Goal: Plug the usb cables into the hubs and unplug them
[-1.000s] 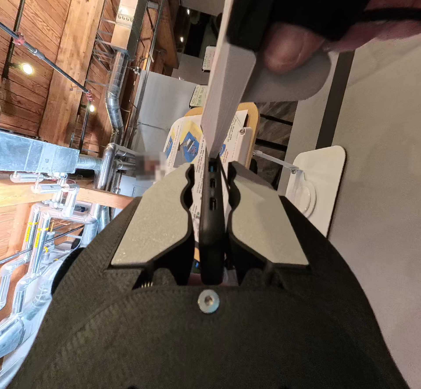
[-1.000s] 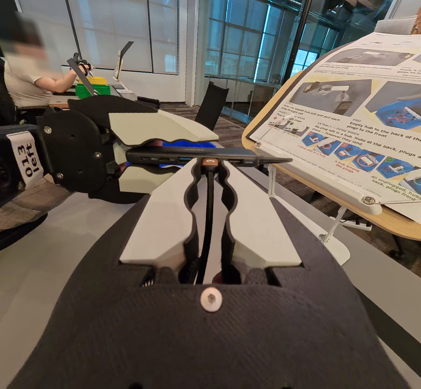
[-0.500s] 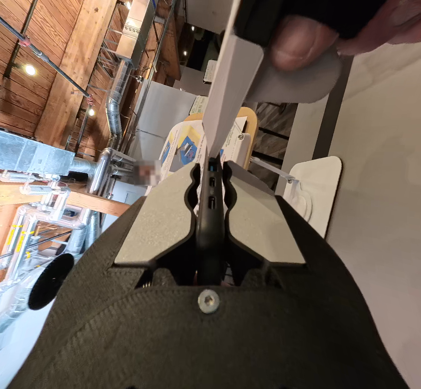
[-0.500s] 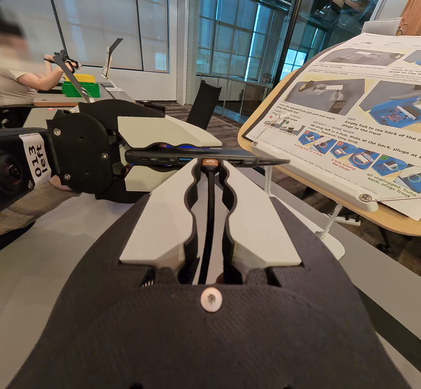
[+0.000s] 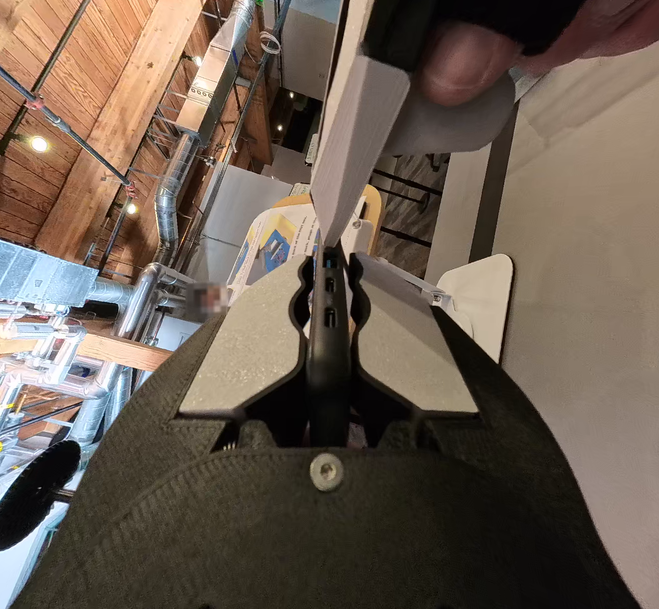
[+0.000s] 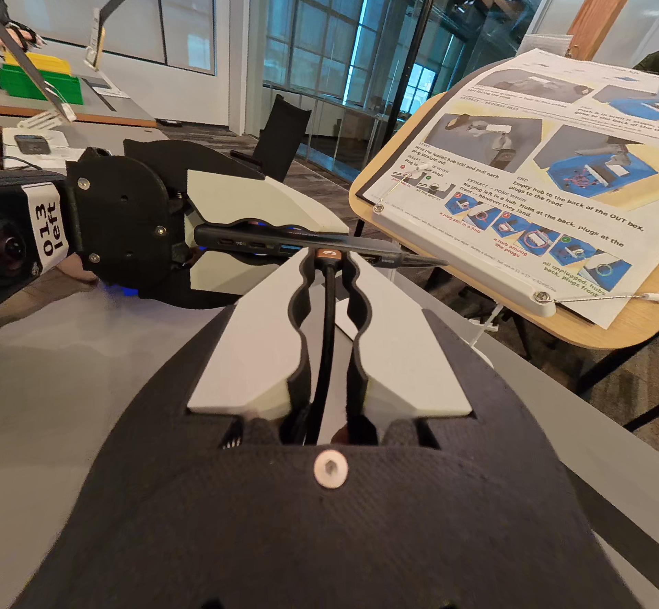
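Note:
My left gripper (image 5: 330,263) is shut on a slim dark USB hub (image 5: 328,328), held edge-on above the grey table. In the right wrist view the left gripper (image 6: 335,238) comes in from the left and holds the hub (image 6: 249,237) level, with its ports facing me. My right gripper (image 6: 328,258) is shut on a black USB cable (image 6: 326,328) whose copper-collared plug (image 6: 327,254) meets the hub's side. I cannot tell how deep the plug sits. In the left wrist view the right gripper's fingers (image 5: 351,171) reach down to the hub's far end.
A tilted wooden board with a printed instruction sheet (image 6: 527,206) stands on a white base (image 5: 478,306) at the right. The grey table (image 6: 71,360) lies under both grippers. A second table with green and yellow bins (image 6: 39,82) stands far left. The tips of both grippers are at nearly the same place.
Both grippers have kept their grip. The two views have tilted and shifted slightly, so the hub and plug sit a little differently against the background. The plug stays at the hub's port.

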The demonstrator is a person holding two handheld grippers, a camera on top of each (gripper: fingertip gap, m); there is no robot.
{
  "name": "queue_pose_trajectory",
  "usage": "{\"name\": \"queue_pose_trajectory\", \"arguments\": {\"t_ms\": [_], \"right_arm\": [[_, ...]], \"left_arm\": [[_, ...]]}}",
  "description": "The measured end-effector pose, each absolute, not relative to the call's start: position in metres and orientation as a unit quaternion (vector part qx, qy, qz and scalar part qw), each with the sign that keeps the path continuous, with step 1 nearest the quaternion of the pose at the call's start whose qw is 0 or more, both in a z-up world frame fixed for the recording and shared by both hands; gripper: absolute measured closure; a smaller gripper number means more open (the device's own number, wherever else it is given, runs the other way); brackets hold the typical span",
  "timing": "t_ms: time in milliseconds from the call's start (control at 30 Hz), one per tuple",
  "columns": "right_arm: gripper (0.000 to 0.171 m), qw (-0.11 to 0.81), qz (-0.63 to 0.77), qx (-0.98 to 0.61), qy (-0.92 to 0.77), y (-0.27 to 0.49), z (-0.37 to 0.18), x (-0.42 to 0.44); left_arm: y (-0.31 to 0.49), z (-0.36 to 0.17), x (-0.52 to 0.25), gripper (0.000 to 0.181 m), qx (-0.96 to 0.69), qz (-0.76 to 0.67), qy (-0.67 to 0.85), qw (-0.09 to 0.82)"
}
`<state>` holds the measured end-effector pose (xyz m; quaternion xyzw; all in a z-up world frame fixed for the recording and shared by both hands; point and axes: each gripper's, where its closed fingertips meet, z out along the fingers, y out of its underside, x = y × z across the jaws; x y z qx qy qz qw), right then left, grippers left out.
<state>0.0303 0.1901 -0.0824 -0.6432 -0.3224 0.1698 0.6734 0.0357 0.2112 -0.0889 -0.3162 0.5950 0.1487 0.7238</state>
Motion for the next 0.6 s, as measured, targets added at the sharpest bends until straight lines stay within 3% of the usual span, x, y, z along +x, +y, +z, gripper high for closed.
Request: {"name": "queue_pose_trajectory", "arguments": {"t_ms": [600], "right_arm": [[0.159,0.684,0.138,-0.645,-0.312,0.1957,-0.0881,0.0331]], "left_arm": [[0.2208,-0.0968,0.0375,0.162,-0.33,0.152,0.576,0.732]]}}
